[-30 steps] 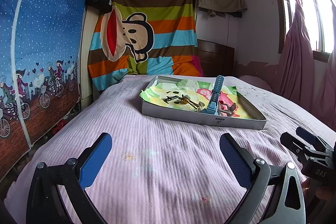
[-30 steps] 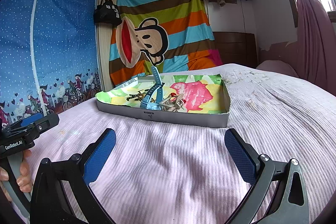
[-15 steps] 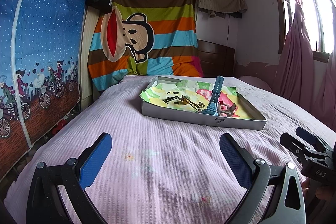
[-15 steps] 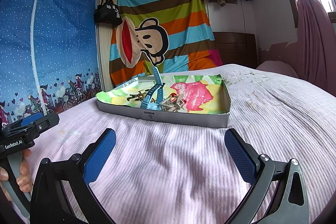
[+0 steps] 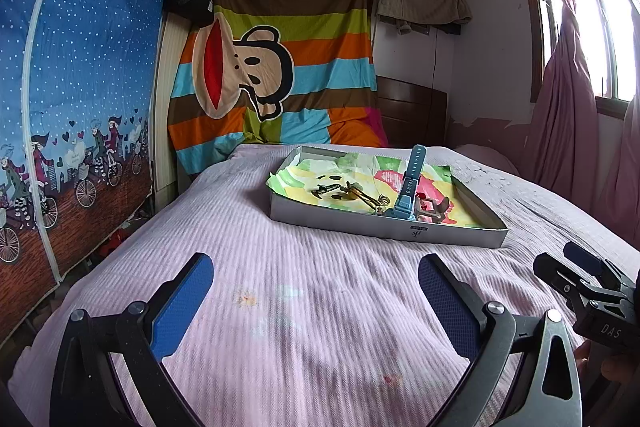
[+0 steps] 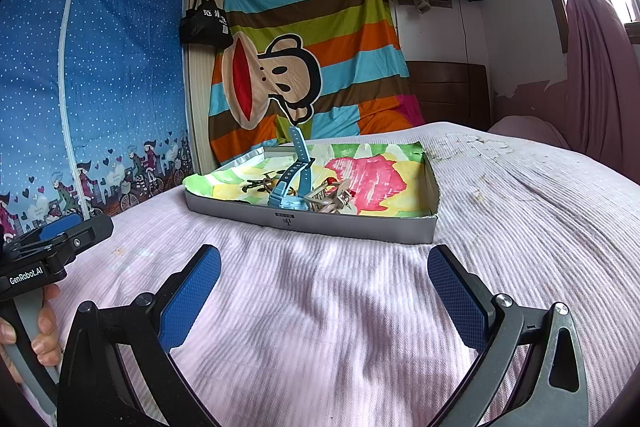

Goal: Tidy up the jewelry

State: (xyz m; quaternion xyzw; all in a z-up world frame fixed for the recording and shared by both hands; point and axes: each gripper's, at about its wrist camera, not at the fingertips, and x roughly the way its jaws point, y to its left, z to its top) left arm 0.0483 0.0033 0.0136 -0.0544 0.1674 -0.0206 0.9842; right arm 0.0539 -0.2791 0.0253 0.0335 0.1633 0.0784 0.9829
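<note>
A shallow grey tray (image 5: 384,227) (image 6: 312,223) lined with colourful paper lies on the pink bedspread ahead of both grippers. In it a blue watch (image 5: 409,187) (image 6: 294,183) stands with its strap upright, among dark and gold jewelry pieces (image 5: 344,191) (image 6: 264,183) and a brown hair clip (image 5: 434,207) (image 6: 330,201). My left gripper (image 5: 316,303) hovers open over the bedspread, well short of the tray. My right gripper (image 6: 324,293) is open too, with nothing between its fingers.
The pink bedspread (image 5: 304,307) spreads wide around the tray. A striped monkey blanket (image 5: 276,67) hangs behind the bed and a blue fabric wardrobe (image 5: 80,67) stands at the left. Pink curtains (image 5: 568,99) hang at the right. A hand (image 6: 44,331) holds the left gripper's handle.
Both views have shifted only slightly; the tray sits a touch higher in the left wrist view. Both grippers stay open and nothing in the tray has moved.
</note>
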